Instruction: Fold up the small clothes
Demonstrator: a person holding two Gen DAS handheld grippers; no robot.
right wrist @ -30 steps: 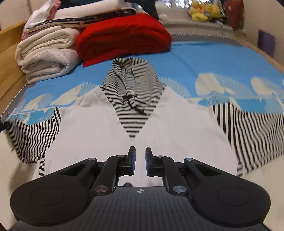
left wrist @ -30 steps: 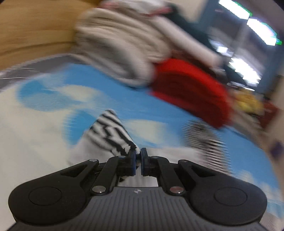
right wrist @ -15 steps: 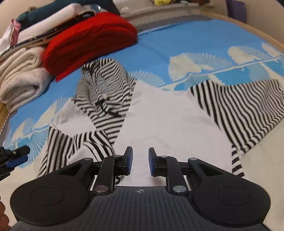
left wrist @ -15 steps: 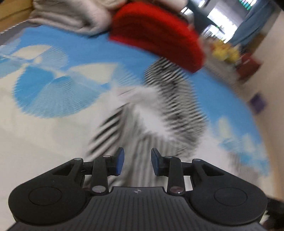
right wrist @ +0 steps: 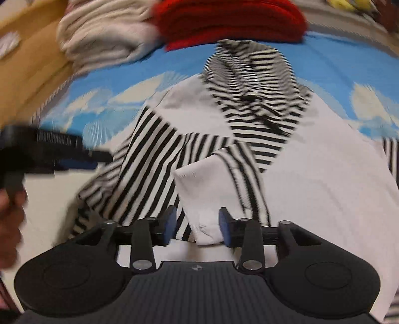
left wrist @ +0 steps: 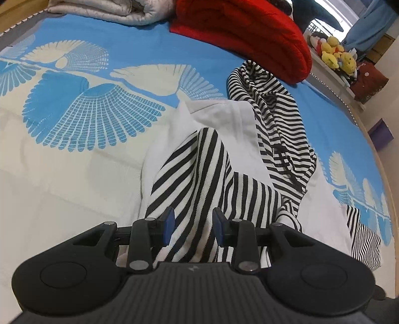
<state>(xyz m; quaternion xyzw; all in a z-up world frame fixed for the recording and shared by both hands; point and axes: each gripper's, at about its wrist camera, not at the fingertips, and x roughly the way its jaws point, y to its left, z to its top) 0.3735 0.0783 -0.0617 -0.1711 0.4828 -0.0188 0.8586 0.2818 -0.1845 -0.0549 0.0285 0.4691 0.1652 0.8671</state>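
Closest to you, your right gripper (right wrist: 195,228) has its jaws opening, and the white cuff (right wrist: 199,199) at the end of the folded striped sleeve (right wrist: 154,159) lies between the blue pads without either one pressing on it. Your left gripper (left wrist: 191,226) stands partly open over the same sleeve (left wrist: 199,179), stripes running up between its pads, and nothing is pinched there either (the fabric simply lies under the gap).

The garment is a small white hoodie (right wrist: 311,162) spread flat on the blue and white bedspread (left wrist: 87,112). Its near sleeve is folded across the white body, long axis slanting from the cuff at your right gripper up and away toward the shoulder. In the right wrist view your left gripper (right wrist: 82,159) reaches in from the left edge, beside the upper stretch of that sleeve, so your right hand is the nearer one to the cuff.

Farther on, the striped hood (left wrist: 274,112) lies rumpled at the neckline, pointing away from you. The other sleeve (left wrist: 364,239) trails off to the right, not yet folded; that is probably your next target, and it lies to your right gripper's side.

Beyond the hood sit a folded red blanket (left wrist: 244,32) and pale quilts (left wrist: 107,10).
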